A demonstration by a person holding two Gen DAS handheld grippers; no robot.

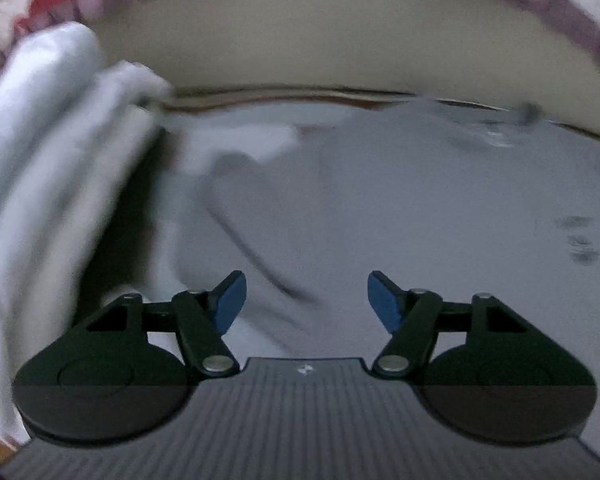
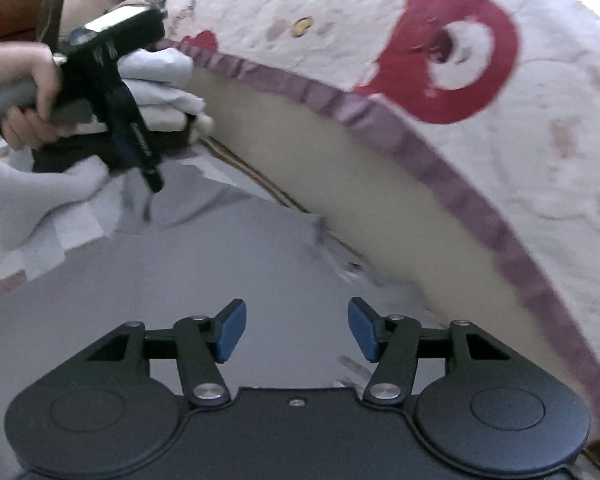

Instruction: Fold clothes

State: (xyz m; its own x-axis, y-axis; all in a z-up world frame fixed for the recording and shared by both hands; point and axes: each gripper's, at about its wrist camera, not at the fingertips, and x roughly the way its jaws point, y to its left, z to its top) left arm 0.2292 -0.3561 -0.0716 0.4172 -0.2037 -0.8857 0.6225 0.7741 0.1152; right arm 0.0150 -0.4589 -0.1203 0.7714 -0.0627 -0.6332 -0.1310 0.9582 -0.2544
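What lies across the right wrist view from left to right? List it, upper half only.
Hand holding the left gripper → stack of folded white clothes → purple trim of the bedspread → red bear print.

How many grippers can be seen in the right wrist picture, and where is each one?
2. The right gripper is at the bottom centre, fingers apart over the grey garment. The left gripper is at the upper left, held by a hand; its fingers are blurred.

Open grey garment [image 2: 204, 280] ahead; mattress edge [image 2: 340, 184] right, folded stack [image 2: 160, 92] left.
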